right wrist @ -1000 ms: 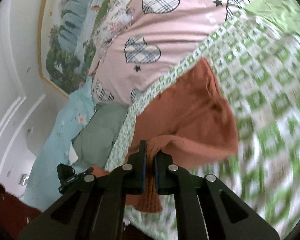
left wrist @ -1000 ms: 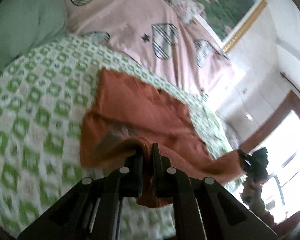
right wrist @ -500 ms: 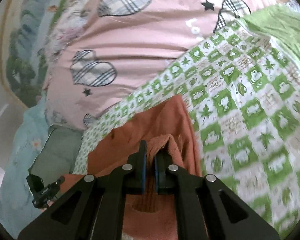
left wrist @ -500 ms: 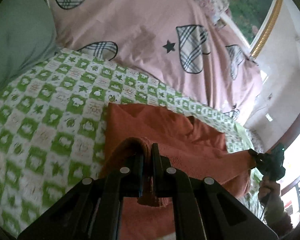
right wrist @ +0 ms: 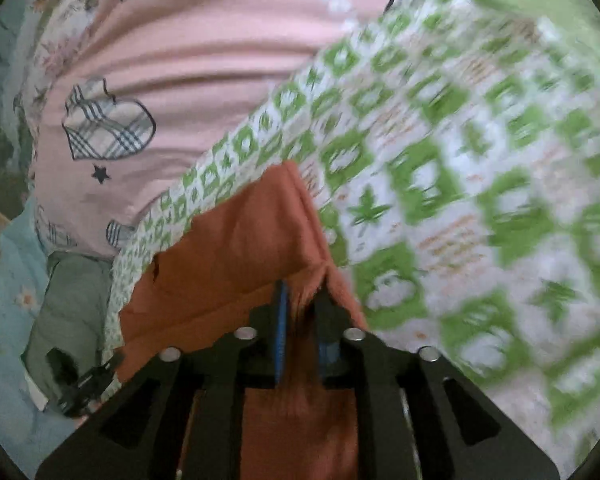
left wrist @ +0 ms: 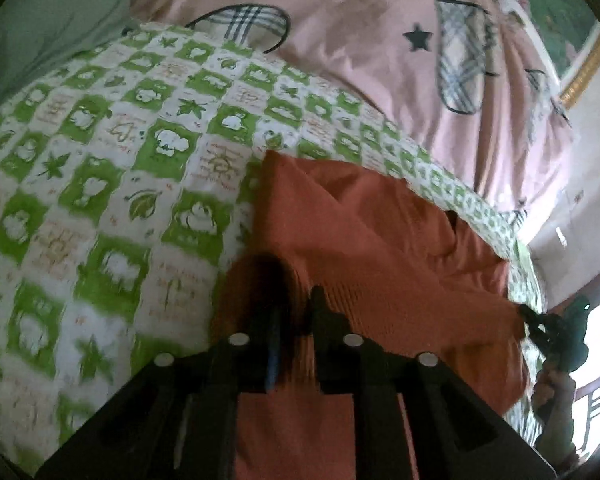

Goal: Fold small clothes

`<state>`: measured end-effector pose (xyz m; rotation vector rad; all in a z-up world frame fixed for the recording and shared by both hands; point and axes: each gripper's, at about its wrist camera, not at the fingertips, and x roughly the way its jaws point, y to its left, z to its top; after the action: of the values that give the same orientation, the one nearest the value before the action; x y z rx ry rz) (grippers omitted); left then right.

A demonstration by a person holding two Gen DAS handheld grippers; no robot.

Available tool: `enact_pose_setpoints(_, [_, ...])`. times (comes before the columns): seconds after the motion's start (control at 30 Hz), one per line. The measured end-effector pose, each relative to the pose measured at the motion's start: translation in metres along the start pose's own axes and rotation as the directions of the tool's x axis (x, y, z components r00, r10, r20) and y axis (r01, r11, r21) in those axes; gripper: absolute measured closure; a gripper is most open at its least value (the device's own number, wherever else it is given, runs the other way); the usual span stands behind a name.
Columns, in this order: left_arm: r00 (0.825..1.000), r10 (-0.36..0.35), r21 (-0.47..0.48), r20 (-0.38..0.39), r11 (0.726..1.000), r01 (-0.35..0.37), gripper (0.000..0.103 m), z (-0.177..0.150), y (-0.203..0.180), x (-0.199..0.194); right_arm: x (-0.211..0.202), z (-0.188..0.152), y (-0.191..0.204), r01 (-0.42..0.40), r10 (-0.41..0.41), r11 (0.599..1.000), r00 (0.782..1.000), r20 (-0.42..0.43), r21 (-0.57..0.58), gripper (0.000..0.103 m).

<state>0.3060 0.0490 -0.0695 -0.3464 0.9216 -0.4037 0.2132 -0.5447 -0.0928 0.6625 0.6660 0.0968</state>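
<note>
An orange knitted garment [left wrist: 360, 240] lies folded over on a green-and-white checked bedspread [left wrist: 100, 200]. My left gripper [left wrist: 296, 292] sits low on its near left edge. Its jaws are opening, and a fold of the orange cloth lies loose in the gap between them. In the right wrist view the same garment [right wrist: 240, 240] shows my right gripper [right wrist: 302, 292] at its right corner. Those jaws are also opening, with cloth hanging between the blue pads. Each view shows the other gripper at the garment's far end: right one [left wrist: 556, 328], left one [right wrist: 84, 384].
A pink quilt with plaid hearts [left wrist: 360, 60] is bunched along the far side of the bedspread [right wrist: 460, 200]. A grey-green pillow [left wrist: 40, 20] lies at the left. A gold-framed picture [left wrist: 584, 76] hangs on the wall. A person's hand [left wrist: 552, 392] holds the right gripper.
Both grippers carried the garment's lifted edge forward and down over the rest of it. Their jaws, shut on the cloth before, now stand slightly apart.
</note>
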Motion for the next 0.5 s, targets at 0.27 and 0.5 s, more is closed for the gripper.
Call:
enact_pose_setpoints(0.27, [0.981, -0.054, 0.221, -0.184, 0.971, 0.095, 0.079, -0.067, -0.083, 0.012, 0.002, -0.067, 0.086, -0.080, -0.002, 0.887, 0.984, -0.178, -0.455, 0.076])
enact_pose_setpoints(0.5, [0.980, 0.038, 0.216, -0.193, 0.976, 0.005, 0.098, -0.024, -0.072, 0.045, 0.044, -0.056, 0.090, 0.068, -0.208, 0.810, 0.962, -0.176, -0.583, 0.079])
